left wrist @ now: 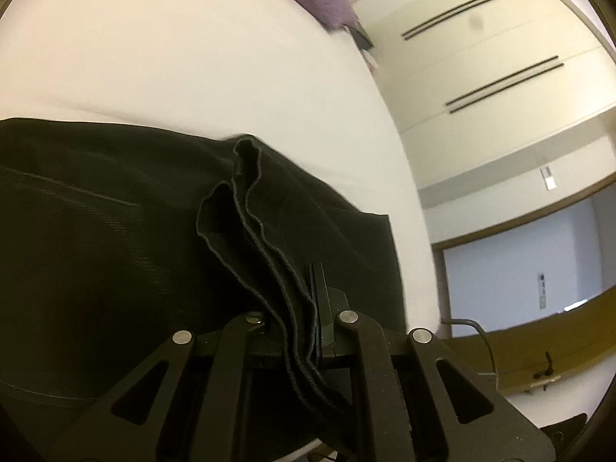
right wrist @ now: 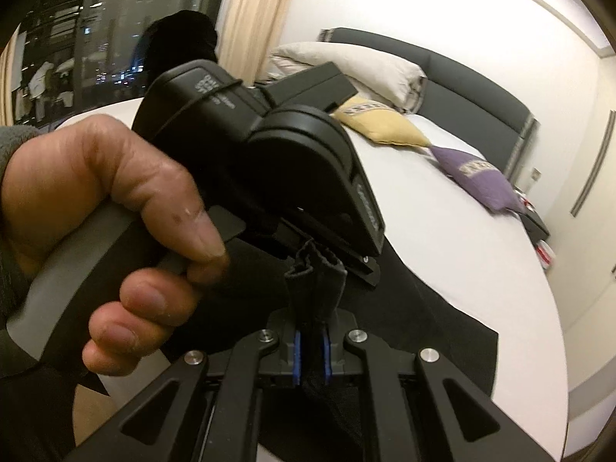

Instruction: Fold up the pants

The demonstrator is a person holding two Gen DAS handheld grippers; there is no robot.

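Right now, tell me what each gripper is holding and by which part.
Both hold the black pants. The left gripper pinches bunched hemmed edges; the right gripper pinches a bunched edge too.

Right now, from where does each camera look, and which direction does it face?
Left wrist: sits on the left hand-held gripper, facing down over black fabric pants and the white bed; no body part shows.
Right wrist: sits on the right hand-held gripper, facing the bed's headboard end; the left hand shows.
Shared: pants, bed, purple cushion.
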